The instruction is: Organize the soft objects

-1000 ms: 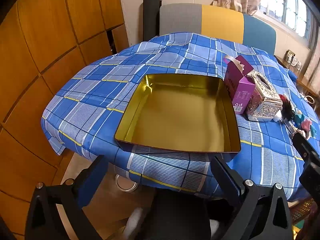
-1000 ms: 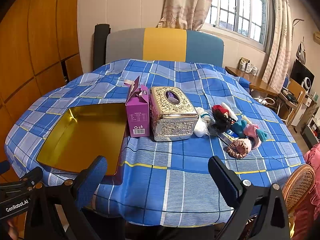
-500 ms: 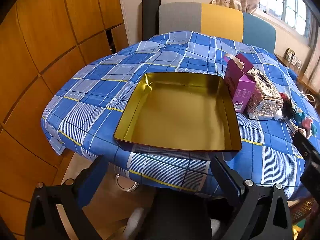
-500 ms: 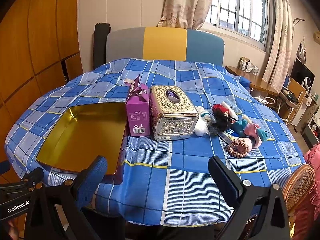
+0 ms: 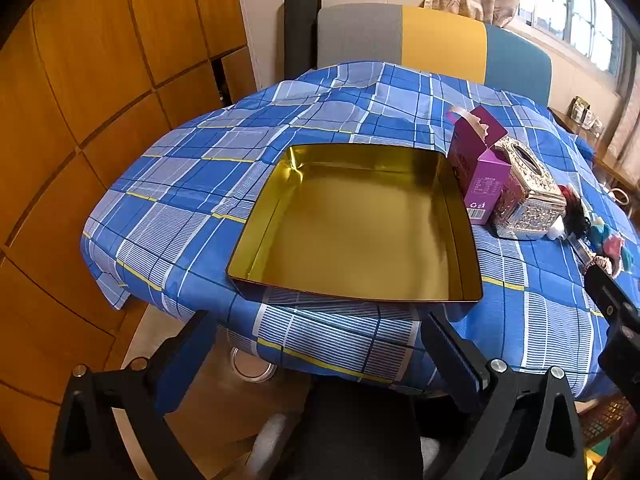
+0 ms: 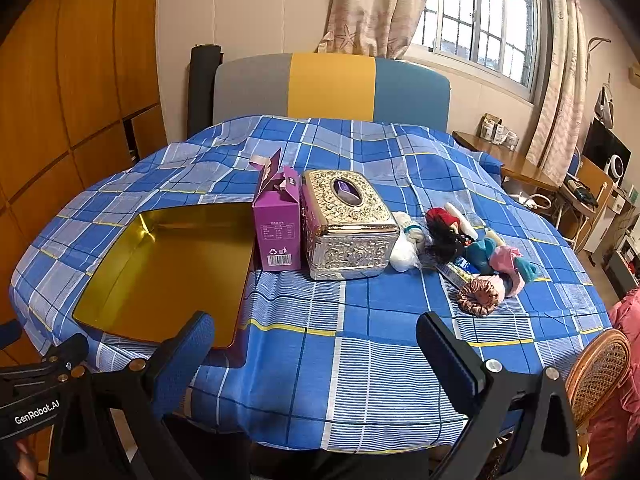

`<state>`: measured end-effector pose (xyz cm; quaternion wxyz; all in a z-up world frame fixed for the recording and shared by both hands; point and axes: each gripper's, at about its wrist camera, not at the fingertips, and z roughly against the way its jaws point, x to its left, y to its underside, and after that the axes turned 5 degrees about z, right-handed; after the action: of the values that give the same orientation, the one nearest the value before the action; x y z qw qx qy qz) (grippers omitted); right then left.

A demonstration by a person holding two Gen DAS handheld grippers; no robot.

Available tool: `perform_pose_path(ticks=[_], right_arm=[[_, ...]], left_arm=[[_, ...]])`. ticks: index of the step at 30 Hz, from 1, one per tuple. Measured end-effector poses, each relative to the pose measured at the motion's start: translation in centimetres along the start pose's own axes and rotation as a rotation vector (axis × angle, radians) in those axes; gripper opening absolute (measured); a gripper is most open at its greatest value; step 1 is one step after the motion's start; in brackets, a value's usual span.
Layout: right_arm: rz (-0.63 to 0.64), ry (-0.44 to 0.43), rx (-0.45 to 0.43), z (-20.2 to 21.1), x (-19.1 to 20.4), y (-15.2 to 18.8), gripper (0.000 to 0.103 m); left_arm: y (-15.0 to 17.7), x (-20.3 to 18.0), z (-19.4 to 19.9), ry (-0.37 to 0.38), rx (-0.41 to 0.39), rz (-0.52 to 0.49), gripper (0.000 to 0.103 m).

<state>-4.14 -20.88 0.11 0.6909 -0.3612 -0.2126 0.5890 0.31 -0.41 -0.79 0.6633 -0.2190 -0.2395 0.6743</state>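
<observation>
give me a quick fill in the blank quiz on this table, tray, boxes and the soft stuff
1. The gold tray holds ____ soft items.
2. The purple carton stands between the tray and the ____ tissue box.
3. The brown scrunchie lies on the ____ checked tablecloth.
4. The left gripper and the right gripper both have their jaws ____.

Missing words: no; silver; blue; open

A blue plaid cloth [image 6: 360, 344] covers the table. On it, right of the gold tray [image 6: 160, 272], stand a purple box [image 6: 278, 226] and a silver tissue box [image 6: 348, 228]. Further right lie soft toys and scrunchies [image 6: 480, 256].
</observation>
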Motion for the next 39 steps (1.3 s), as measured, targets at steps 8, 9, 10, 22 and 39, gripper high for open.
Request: perform_pose_path(ticks=[8,9,10,22,39], right_arm=[[-0.002,0.006,-0.006,0.0,0.0,0.0,0.103],[-0.005,0.008,-0.007,0.0,-0.1,0.0,0.103],[-0.006,0.007,-0.008,0.1,-0.1,0.0,0.103],[-0.019,0.025,-0.007,0.0,-1.0,-0.3,0.103],[-0.131,0.103,0.068,-3.2,-9.3,1.9,0.102]], left_arm=[[0.1,-0.2,0.1,0.006,-0.003,-0.007,0.103],[0.1,-0.1,0.1,0.006,-0.002,-0.008,0.103],[0.2,-0.2,0.1,0.007,-0.002,-0.007,0.103],[-0.2,-1.6,-0.4,0.017,0.015,-0.030,0.103],[0.6,-7.4,-2.6,0.329,0.103,-0.114,0.103]])
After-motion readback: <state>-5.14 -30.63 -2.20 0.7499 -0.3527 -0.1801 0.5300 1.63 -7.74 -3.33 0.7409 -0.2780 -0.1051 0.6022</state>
